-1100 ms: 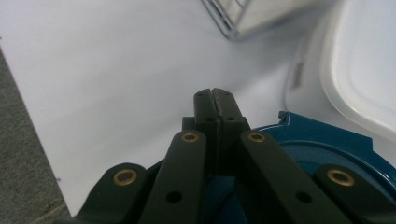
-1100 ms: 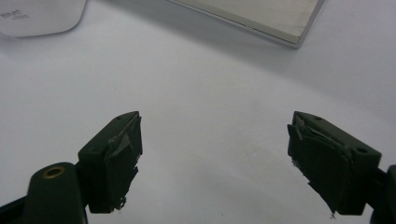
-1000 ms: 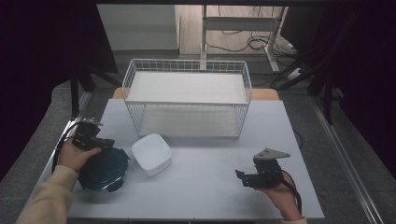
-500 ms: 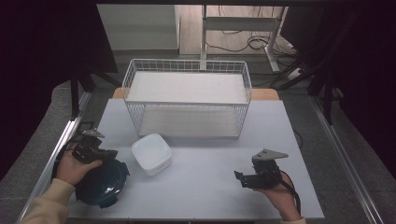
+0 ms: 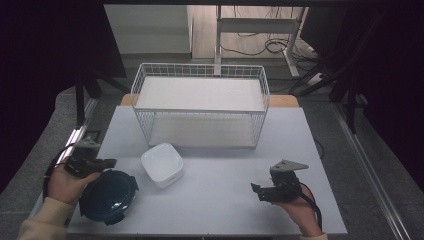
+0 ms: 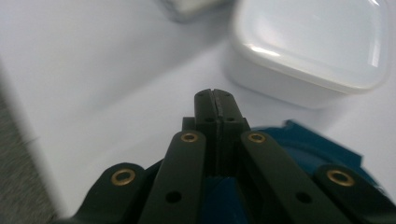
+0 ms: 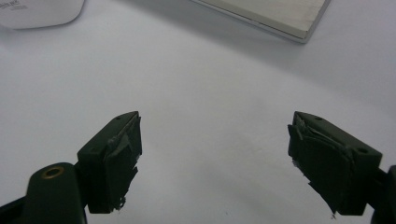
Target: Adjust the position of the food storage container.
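**At the desk's near-left corner: lid dragged clear of the white box**

Near your left hand, the dark blue lid (image 5: pixel 108 196) is now lying closer to the desk (image 5: pixel 210 210) edge than it was a sec ago. Earlier it was sitting just beside the white container (image 5: pixel 162 164), almost touching; now there's a gap btwn them. Your left gripper (image 5: pixel 102 163) is sitting at the lid's far-left rim, and in the left gripper view its jaws are pressed together, tips meeting w/ only a hairline seam. The blue lid (image 6: pixel 327 154) is showing under and right of the jaws; whether a thin rim tab is pinched in them I can't tell, since the tips look closed on nothing visible. The white container (image 6: pixel 317 51) is standing just beyond, upside or lid-on unclear.

Your right gripper (image 5: pixel 260 191) is idling at the near-right, jaws wide apart over bare desk, same spot as before. The wire basket (image 5: pixel 200 107) is standing at the back, empty as far as I can see.

Meaning, in my judgement: you're repositioning the lid, prob. to get a cleaner grip or to free the container for the other hand. Nothing's in the basket yet, so the work is at an early stage.
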### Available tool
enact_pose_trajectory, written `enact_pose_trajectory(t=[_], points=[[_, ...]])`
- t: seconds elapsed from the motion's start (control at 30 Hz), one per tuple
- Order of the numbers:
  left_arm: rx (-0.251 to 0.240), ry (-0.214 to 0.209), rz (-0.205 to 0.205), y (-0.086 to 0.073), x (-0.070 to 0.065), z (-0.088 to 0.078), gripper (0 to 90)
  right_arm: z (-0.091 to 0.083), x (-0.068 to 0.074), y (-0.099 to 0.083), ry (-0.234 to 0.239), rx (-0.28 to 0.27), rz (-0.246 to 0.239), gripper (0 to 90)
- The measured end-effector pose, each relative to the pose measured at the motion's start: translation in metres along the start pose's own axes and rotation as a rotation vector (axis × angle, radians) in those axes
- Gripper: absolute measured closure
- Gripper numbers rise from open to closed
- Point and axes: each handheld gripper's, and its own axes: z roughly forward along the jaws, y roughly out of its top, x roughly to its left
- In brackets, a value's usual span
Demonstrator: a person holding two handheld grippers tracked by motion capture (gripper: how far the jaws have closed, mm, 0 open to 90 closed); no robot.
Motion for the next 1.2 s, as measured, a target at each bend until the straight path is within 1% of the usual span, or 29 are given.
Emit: enact_pose_trajectory(t=[0.07, 0.17, 0.23, 0.27, 0.33, 0.37, 0.47, 0.53, 0.57, 0.6, 0.63, 0.8, 0.87, 0.97, 1.0, 1.1, 1.2], points=[[-0.011, 0.031, -0.051, -0.012, 0.011, -0.012, 90.0, 0.000, 0.001, 0.000, 0.001, 0.003, -0.001, 17.3], [-0.004, 0.060, -0.117, -0.033, 0.024, -0.024, 90.0, 0.001, 0.001, 0.000, 0.003, 0.005, -0.002, 17.3], [0.018, 0.069, -0.140, -0.045, 0.030, -0.025, 90.0, 0.001, 0.002, 0.000, 0.002, 0.009, -0.003, 17.2], [0.040, 0.073, -0.158, -0.051, 0.034, -0.023, 90.0, 0.002, 0.002, 0.000, 0.002, 0.010, -0.003, 17.2], [0.061, 0.066, -0.179, -0.059, 0.040, -0.017, 90.0, 0.002, 0.002, 0.001, 0.001, 0.010, -0.005, 17.1], [0.068, 0.056, -0.179, -0.061, 0.041, -0.014, 90.0, 0.001, 0.002, 0.001, 0.000, 0.009, -0.005, 17.1], [0.090, 0.023, -0.165, -0.062, 0.042, -0.002, 90.0, 0.001, 0.002, 0.002, -0.002, 0.007, -0.003, 17.1], [0.101, 0.007, -0.140, -0.060, 0.039, 0.004, 90.0, 0.001, 0.002, 0.002, -0.002, 0.007, -0.002, 17.1], [0.111, -0.006, -0.119, -0.058, 0.037, 0.007, 90.0, 0.001, 0.002, 0.001, -0.002, 0.008, -0.003, 17.1], [0.118, 0.009, -0.094, -0.057, 0.035, 0.009, 90.0, 0.001, 0.001, 0.001, -0.004, 0.009, -0.003, 17.1], [0.127, 0.017, -0.081, -0.055, 0.034, 0.011, 90.0, 0.001, 0.001, 0.001, -0.005, 0.009, 0.000, 17.1], [0.130, 0.000, -0.079, -0.052, 0.033, 0.017, 90.0, -0.001, -0.001, 0.001, -0.009, 0.004, 0.004, 17.1], [0.128, -0.019, -0.077, -0.051, 0.030, 0.019, 90.0, -0.001, -0.001, 0.001, -0.010, 0.003, 0.005, 17.1], [0.132, -0.021, -0.059, -0.049, 0.021, 0.022, 90.0, 0.000, -0.001, 0.001, -0.011, 0.007, 0.005, 17.1], [0.133, -0.025, -0.047, -0.048, 0.018, 0.022, 90.0, 0.000, 0.000, 0.001, -0.009, 0.009, 0.003, 17.1], [0.130, -0.048, -0.026, -0.045, 0.009, 0.024, 90.0, 0.002, 0.001, 0.001, -0.006, 0.013, 0.001, 17.1], [0.141, -0.062, 0.000, -0.043, 0.000, 0.028, 90.0, 0.002, 0.001, 0.001, -0.004, 0.014, 0.000, 17.0]])
